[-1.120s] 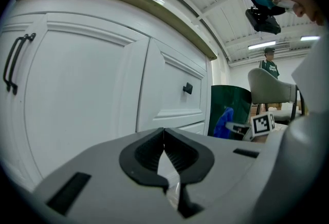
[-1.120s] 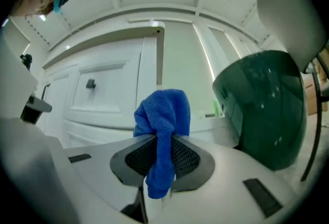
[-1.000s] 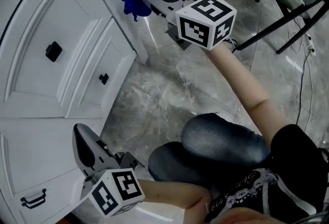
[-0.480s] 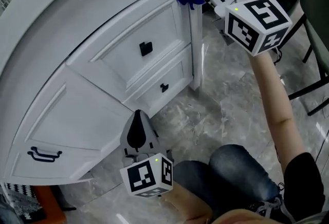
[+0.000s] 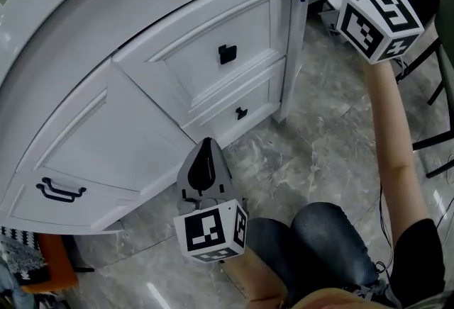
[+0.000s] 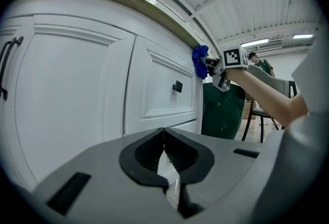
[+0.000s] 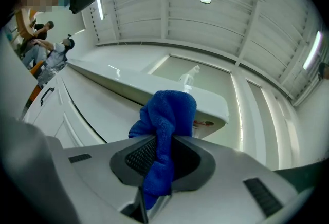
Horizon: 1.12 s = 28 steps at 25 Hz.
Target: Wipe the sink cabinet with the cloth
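A: The cloth point(image 7: 167, 115) is logged as napped blue fabric, fuzzy pile. The sink cabinet point(image 5: 142, 130) is noted as white-painted, smooth, satin sheen.

B: Confirmed. Its knobs point(image 5: 227, 54): black, matt. The floor point(image 5: 312, 152): marbled grey, polished, glare recorded. The left claw point(image 6: 163, 135): matt grey plastic, ribbed black pads point(image 6: 145, 155).

The cloth point(image 7: 167, 115) is blue, the sink cabinet point(image 5: 106, 137) white with black knobs point(image 5: 227, 54), the floor point(image 5: 312, 152) grey and veined.
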Each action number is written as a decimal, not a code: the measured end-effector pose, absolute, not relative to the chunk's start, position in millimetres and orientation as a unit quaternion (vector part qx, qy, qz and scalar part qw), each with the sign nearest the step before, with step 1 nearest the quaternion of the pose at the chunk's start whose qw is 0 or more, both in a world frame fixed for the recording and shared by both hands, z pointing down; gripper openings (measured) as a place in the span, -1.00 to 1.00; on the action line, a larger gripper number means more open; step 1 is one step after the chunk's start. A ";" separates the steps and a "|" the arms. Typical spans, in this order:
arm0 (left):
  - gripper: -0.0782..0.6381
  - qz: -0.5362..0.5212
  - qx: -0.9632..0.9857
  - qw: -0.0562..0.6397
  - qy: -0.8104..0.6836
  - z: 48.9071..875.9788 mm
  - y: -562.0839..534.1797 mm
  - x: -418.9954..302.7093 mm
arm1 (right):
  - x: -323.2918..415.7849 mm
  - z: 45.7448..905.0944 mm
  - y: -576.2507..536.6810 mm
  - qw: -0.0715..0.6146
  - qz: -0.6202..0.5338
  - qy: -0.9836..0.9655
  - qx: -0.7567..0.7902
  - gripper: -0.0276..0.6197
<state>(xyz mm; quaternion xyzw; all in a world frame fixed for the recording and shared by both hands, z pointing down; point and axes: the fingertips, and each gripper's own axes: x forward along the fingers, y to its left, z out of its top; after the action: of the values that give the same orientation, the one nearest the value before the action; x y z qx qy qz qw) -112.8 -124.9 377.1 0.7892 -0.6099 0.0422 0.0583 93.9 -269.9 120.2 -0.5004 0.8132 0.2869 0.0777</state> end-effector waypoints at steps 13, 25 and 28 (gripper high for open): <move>-0.76 0.038 0.787 0.062 -0.613 376.1 -123.4 -114.1 | 100.7 139.4 -271.4 0.115 0.258 0.795 -0.536 -0.68; -0.76 0.032 0.785 0.064 -0.615 372.7 -119.5 -116.6 | 102.3 157.2 -272.6 0.117 0.240 0.804 -0.532 -0.68; -0.76 0.032 0.786 0.065 -0.615 373.1 -119.5 -115.8 | 103.2 160.8 -272.6 0.116 0.240 0.802 -0.534 -0.68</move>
<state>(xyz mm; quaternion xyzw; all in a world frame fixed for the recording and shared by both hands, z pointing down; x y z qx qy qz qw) -115.8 -119.5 373.1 0.7855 -0.6146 0.0318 0.0648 103.2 -272.6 160.8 -0.5342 0.8022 0.2404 0.1157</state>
